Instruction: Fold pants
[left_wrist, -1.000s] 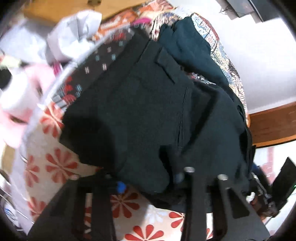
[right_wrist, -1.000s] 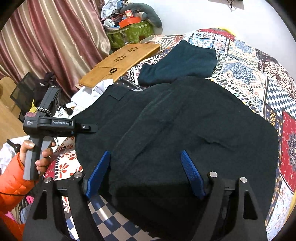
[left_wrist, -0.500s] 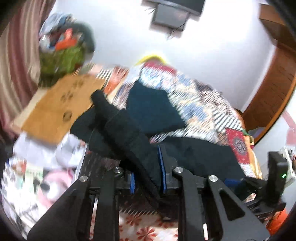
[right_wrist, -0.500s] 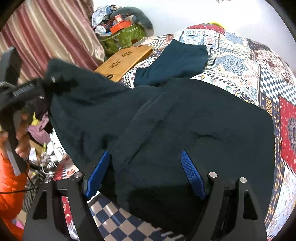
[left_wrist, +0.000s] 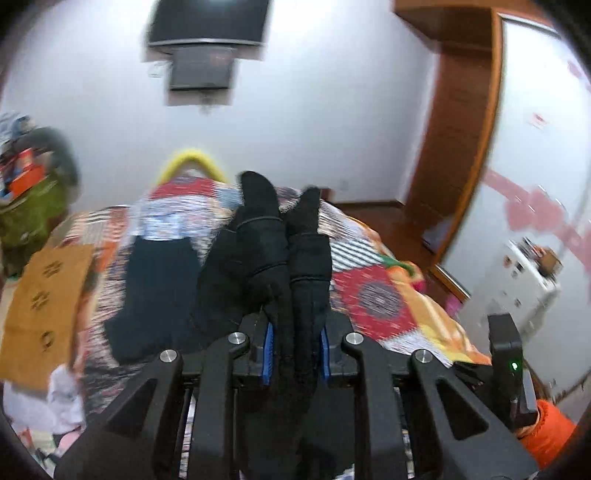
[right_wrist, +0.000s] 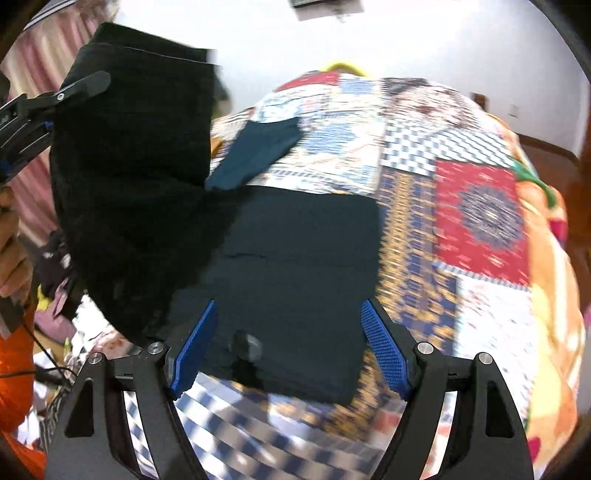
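Observation:
Black pants (right_wrist: 303, 258) lie on the patchwork quilt, and one part (right_wrist: 136, 166) of them hangs lifted at the left. My left gripper (left_wrist: 295, 347) holds a bunched fold of the pants (left_wrist: 266, 251) between its blue pads; the jaws are closing on the cloth, which stands up in front of the lens. In the right wrist view the left gripper (right_wrist: 55, 99) is high at the left, gripping the raised edge. My right gripper (right_wrist: 290, 347) hovers open over the near end of the flat part, with only cloth below its fingers.
A folded dark teal garment (right_wrist: 258, 147) lies farther back on the quilt (right_wrist: 480, 206). A wooden lap tray (left_wrist: 44, 295) and piled clutter sit off the bed's left side. A wooden wardrobe (left_wrist: 454, 147) stands at the right, a wall screen (left_wrist: 207, 22) behind.
The left gripper has closed on the pants' edge, rolled and risen, pulling that part up off the bed. The right gripper has shifted across the pants, still open.

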